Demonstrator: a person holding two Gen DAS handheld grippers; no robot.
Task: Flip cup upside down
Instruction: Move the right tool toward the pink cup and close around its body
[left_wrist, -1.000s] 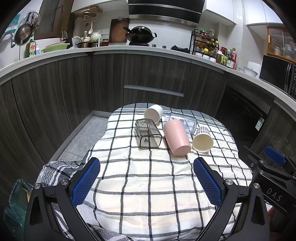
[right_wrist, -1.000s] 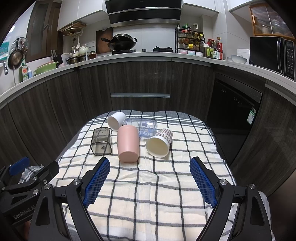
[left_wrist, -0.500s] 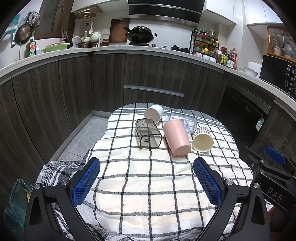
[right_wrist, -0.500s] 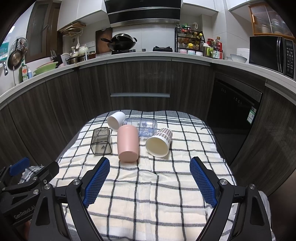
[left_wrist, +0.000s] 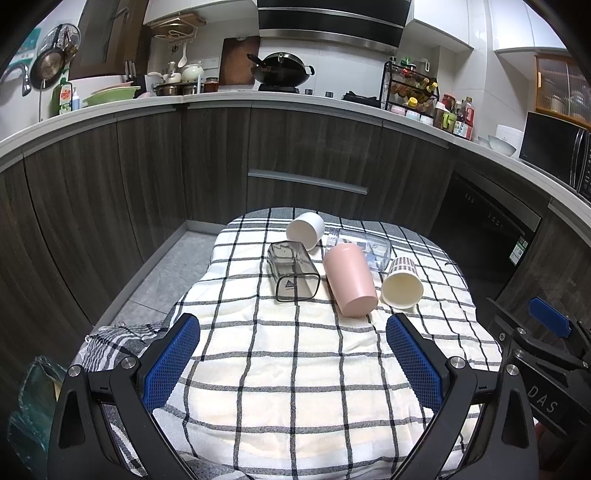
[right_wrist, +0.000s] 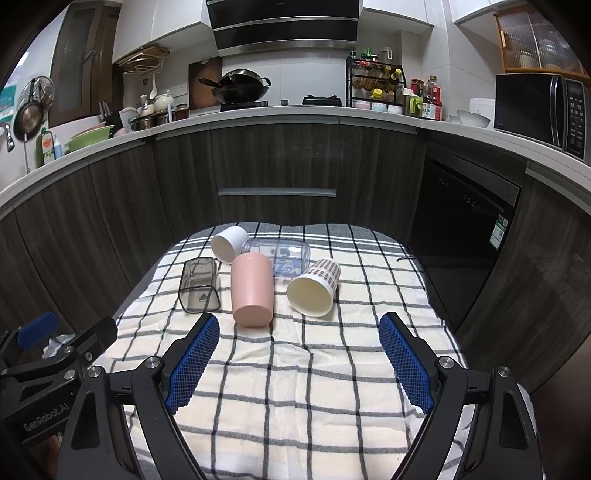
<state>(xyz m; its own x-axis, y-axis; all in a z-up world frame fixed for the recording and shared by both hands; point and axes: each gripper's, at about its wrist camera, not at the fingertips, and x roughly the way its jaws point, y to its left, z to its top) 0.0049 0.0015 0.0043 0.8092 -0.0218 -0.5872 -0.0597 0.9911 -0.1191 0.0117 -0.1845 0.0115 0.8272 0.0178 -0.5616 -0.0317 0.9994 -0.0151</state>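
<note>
Five cups lie on their sides in a cluster at the far half of the worktop, on a checked cloth. Pink cup at centre, mouth pointing away. Smoky transparent square cup just left of it. White cup behind. Clear printed cup lies behind the pink one, touching it. Plaid paper cup on the right, mouth facing the viewer. Left gripper and right gripper both hover near the cloth's near edge, fingers wide apart, gripping nothing.
</note>
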